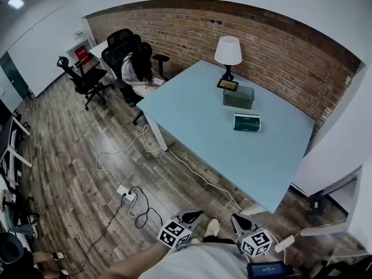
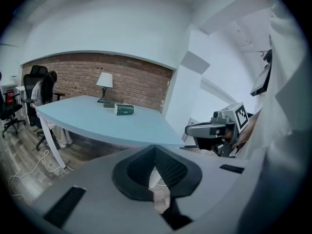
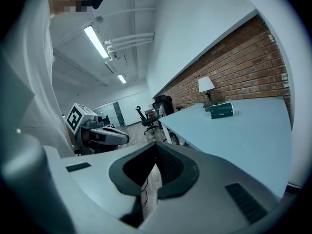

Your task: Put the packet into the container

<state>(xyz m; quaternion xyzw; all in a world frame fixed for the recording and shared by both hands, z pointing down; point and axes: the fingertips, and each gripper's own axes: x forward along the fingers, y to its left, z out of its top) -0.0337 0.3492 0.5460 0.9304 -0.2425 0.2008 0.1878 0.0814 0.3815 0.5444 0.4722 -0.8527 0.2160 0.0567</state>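
Head view: my left claw (image 1: 192, 216) and right claw (image 1: 236, 220) sit at bottom centre over wooden floor (image 1: 87, 173), short of the table's (image 1: 197, 127) near corner. The packet (image 1: 247, 122) lies right of centre on the table. What seems to be the container (image 1: 238, 96) is just above it, with bare tabletop around.

Left gripper view: my jaws are pressed together, empty, and the packet (image 2: 124, 109) is far off at upper left.

Right gripper view: my jaws are pressed together, empty, and the packet (image 3: 222, 110) is at right, inside the table's edge.
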